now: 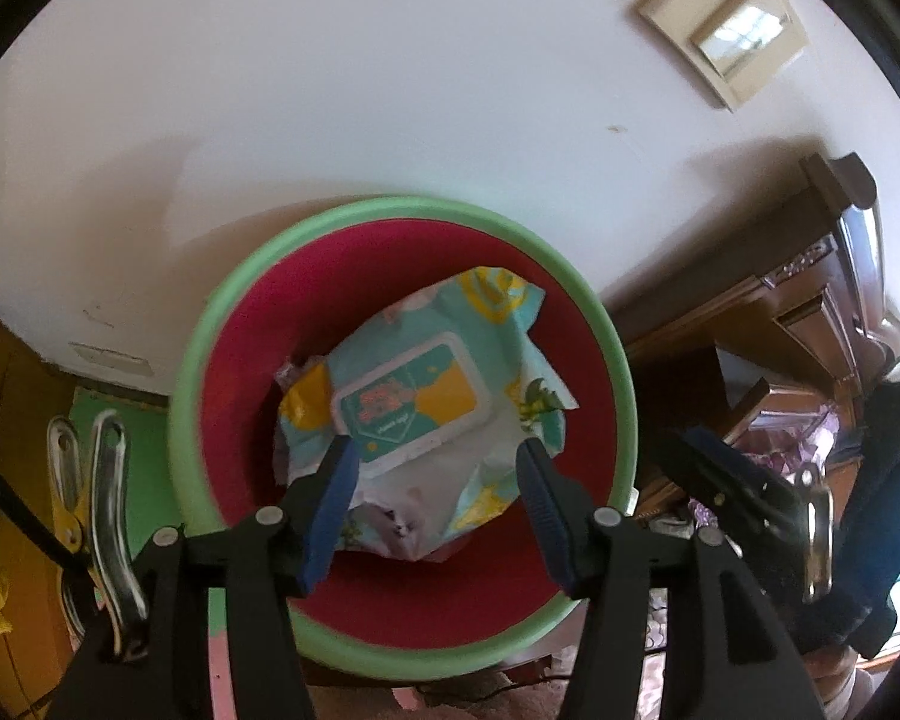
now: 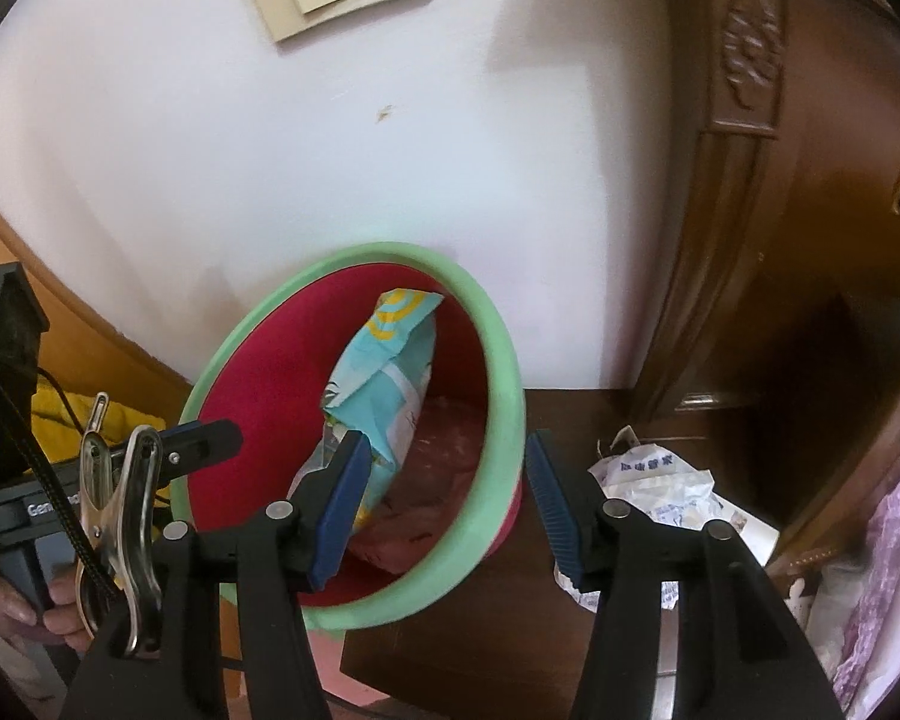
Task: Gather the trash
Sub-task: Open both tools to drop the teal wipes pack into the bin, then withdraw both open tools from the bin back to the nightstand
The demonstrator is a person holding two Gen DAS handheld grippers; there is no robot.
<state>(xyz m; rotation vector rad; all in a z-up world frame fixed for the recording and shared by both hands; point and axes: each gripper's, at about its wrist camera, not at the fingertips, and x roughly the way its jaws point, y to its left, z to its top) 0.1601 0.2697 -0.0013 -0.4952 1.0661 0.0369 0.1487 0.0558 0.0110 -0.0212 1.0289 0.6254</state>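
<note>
My left gripper hangs over the bin with its blue pads spread, and nothing is pinched between them; the wet-wipes pack lies below in the gap, apart from both pads. My right gripper is spread as well, straddling the green rim of the bin without gripping it, one pad inside and one outside. The pack is a soft teal and yellow pouch with a white-framed flip lid on its face; the lid's label carries pink lettering too blurred for me to read. From the right wrist view the pack stands tilted on edge inside the bin, leaning against the red inner wall, over some pinkish wrapping at the bottom. The bin sits against a white wall. Just right of it, on a dark wooden shelf, lies a crumpled white wrapper printed with blue characters I cannot make out. The left gripper's body shows white letters, "Gen", cut off by a metal clip.
</note>
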